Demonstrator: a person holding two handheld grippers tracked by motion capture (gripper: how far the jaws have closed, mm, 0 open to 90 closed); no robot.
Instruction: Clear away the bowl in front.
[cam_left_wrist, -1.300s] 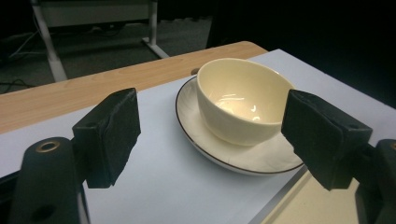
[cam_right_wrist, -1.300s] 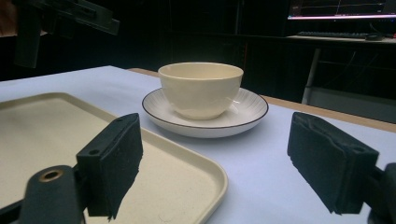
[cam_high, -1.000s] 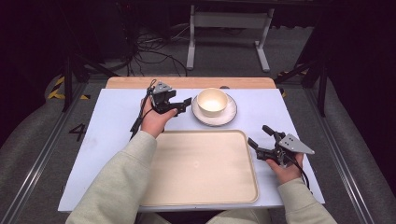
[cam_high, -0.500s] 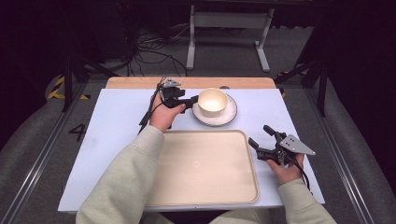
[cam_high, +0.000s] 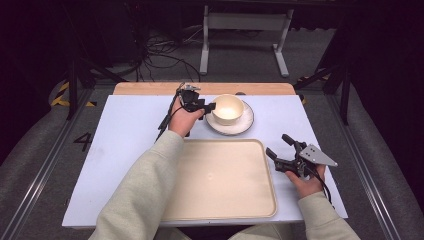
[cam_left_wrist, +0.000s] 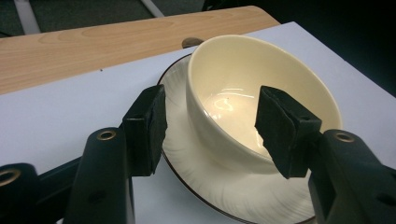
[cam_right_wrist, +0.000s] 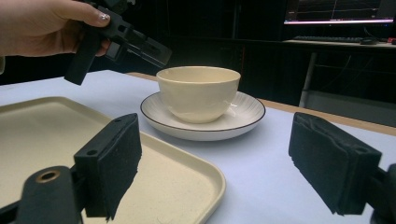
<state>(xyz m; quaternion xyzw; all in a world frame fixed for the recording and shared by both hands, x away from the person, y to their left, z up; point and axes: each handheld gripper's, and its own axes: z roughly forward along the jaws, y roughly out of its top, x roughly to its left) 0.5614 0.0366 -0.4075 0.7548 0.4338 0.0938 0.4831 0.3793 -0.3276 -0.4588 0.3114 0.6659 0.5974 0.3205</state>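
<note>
Left tongs (cam_left_wrist: 210, 121) have closed in, spread astride the bowl (cam_left_wrist: 261, 88) rim; right tongs (cam_right_wrist: 233, 172) gape empty.

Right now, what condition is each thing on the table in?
Bowl: upright, empty, sitting on the saucer.
Saucer: flat on the table, beyond the tray.
Tray: flat, empty.
Left tongs: open, straddling the bowl's rim.
Right tongs: open, holding nothing, beside the tray.

Pale beige sleeves (cam_high: 145, 190), black grippers with trailing cables
</note>
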